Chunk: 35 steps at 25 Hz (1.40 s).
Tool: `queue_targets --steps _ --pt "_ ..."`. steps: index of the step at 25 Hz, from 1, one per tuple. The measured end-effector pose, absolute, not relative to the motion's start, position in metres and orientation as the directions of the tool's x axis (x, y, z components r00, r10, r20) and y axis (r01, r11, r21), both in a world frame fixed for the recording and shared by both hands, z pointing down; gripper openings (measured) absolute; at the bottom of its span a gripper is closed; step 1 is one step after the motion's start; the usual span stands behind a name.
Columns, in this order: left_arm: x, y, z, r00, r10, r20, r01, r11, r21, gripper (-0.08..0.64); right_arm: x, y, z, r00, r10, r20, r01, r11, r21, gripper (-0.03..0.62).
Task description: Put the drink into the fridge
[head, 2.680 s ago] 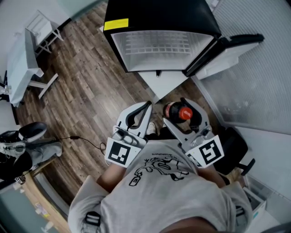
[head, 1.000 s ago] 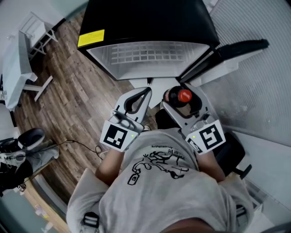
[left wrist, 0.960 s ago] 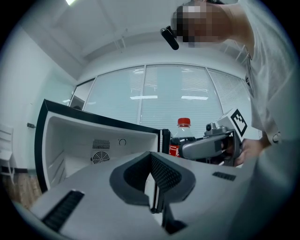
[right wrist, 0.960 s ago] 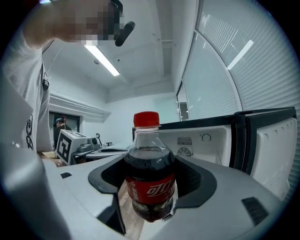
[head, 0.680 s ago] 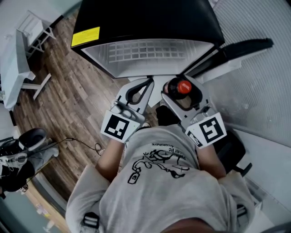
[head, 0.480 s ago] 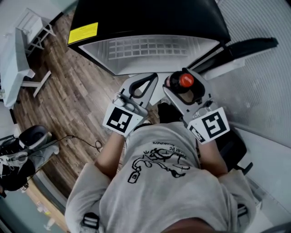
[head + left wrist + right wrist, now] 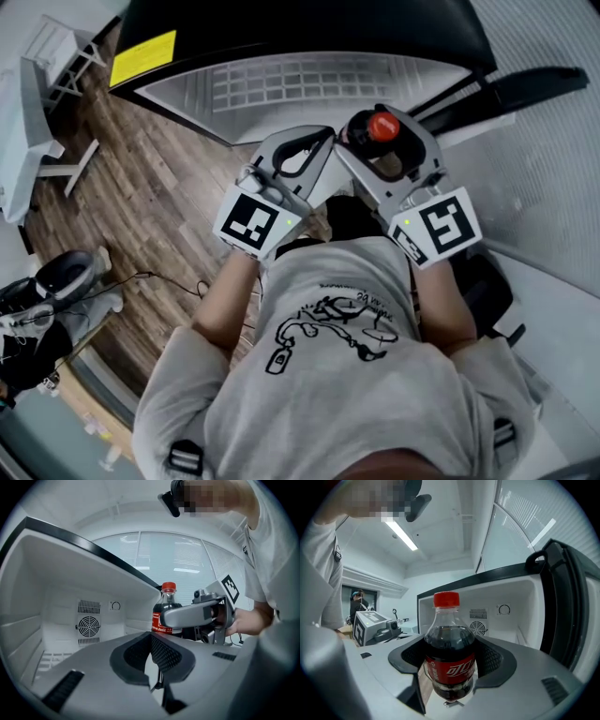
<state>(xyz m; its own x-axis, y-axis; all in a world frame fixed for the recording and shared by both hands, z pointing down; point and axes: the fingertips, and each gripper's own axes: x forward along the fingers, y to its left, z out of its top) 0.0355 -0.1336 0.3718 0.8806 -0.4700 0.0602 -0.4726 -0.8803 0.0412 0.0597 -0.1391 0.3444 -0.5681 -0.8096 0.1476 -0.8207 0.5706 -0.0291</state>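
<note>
A cola bottle (image 7: 382, 127) with a red cap and red label stands upright in my right gripper (image 7: 380, 133), which is shut on its body (image 7: 449, 653). It hangs just before the open fridge (image 7: 309, 84), whose white inside shows a fan grille (image 7: 478, 628) and a wire shelf (image 7: 281, 82). My left gripper (image 7: 323, 139) is beside it on the left, jaws shut together with nothing between them (image 7: 154, 682). In the left gripper view the bottle (image 7: 166, 616) and the right gripper (image 7: 192, 613) show to the right of the fridge cavity (image 7: 70, 620).
The fridge door (image 7: 525, 89) stands open at the right, close to the right gripper. White furniture (image 7: 37, 103) stands on the wooden floor at the left, with dark gear and a cable (image 7: 56, 281) lower left. A ribbed glass wall (image 7: 562, 187) runs along the right.
Both grippers have moved forward and up toward the fridge opening, the bottle carried along in the right one. The fridge now fills more of the head view.
</note>
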Motion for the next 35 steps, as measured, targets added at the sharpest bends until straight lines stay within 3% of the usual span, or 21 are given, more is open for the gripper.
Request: queue_targets --steps 15,35 --pt "0.053 -0.165 0.394 0.882 -0.465 0.076 -0.468 -0.883 0.030 0.002 0.069 -0.177 0.368 -0.573 -0.806 0.149 -0.817 0.577 -0.021 0.324" --pt "0.050 -0.225 0.395 0.829 -0.544 0.126 -0.534 -0.838 -0.109 0.002 0.064 -0.236 0.372 -0.585 -0.798 0.145 -0.806 0.592 0.010 0.324"
